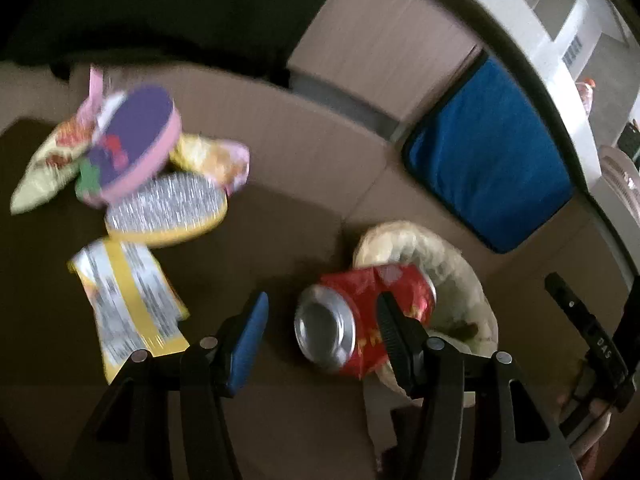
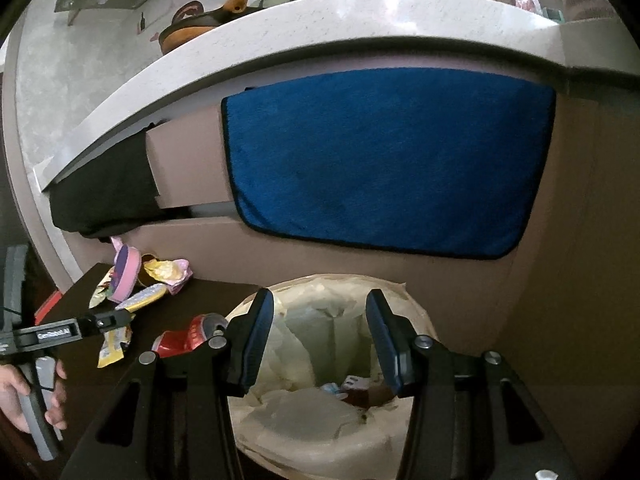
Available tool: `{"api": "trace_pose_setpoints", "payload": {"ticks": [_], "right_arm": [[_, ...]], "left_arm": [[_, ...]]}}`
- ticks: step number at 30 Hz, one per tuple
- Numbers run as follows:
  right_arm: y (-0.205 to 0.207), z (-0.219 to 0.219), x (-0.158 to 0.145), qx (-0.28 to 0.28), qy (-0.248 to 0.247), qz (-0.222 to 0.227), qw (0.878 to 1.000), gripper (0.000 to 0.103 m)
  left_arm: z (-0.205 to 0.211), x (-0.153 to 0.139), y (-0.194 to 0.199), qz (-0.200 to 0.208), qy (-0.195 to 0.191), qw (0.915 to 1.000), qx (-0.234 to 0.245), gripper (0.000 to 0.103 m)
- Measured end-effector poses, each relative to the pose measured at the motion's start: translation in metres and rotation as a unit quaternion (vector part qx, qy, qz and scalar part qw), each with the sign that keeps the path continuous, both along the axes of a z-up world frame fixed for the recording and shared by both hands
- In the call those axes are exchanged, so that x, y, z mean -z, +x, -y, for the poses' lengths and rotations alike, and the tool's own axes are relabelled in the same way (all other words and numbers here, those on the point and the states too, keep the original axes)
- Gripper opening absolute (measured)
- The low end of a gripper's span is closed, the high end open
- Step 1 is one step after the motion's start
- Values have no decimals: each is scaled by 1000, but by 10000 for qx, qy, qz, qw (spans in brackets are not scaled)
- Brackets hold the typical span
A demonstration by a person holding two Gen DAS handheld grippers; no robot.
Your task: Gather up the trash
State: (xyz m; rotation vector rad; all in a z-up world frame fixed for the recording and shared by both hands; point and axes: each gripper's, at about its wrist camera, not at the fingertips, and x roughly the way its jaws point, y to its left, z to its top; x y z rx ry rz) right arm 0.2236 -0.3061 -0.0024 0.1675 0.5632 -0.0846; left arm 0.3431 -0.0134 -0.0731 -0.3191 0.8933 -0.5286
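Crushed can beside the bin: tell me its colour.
The can is red with a bare silver top, clearest in the left wrist view.

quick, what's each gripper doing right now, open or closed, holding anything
Left gripper: open, holding nothing, its fingers on either side of the red can without clamping it.
Right gripper: open, empty, above the trash bin.

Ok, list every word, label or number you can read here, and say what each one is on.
"GenRobot.AI" on the left gripper body, right wrist view.
"DAS" on the right gripper body, left wrist view; any further letters are cut off.
Red can: yellow characters, too blurred to read.
Yellow wrapper: printed text block, too blurred.
Other snack packets: nothing legible.
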Motion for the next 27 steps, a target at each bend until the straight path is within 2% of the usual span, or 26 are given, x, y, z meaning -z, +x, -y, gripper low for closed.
{"api": "trace_pose_setpoints", "payload": {"ticks": [5,10,13,15,16,17,18,21,27], "right_arm": [[-2,-3,2,9,-12,-35,10000,46],[-8,1,1,58,31,-33,10000,46],[-10,3,3,72,74,-43,9999,46],[-12,4,4,61,86,-58,9999,46],[-14,4,4,61,83,-59,9999,46],[-15,5,5,70,76,-60,9999,46],[-16,6,5,91,64,-58,9999,46],[-20,13,2,183,104,-11,9998,46],[-25,22,-2,285,160,34,9995,46]], "left_arm": [[17,11,-8,-40,169,9998,131,57],[30,19,0,-116,319,9990,-281,57],[44,29,9,-233,710,9960,-491,55],[47,29,8,-162,635,9961,-599,47],[50,27,8,-99,659,9960,-601,34],[54,24,7,-25,707,9960,-537,26],[59,21,6,40,768,9960,-457,24],[82,4,5,304,653,9973,-111,21],[118,-17,8,642,299,9964,473,25]]}}
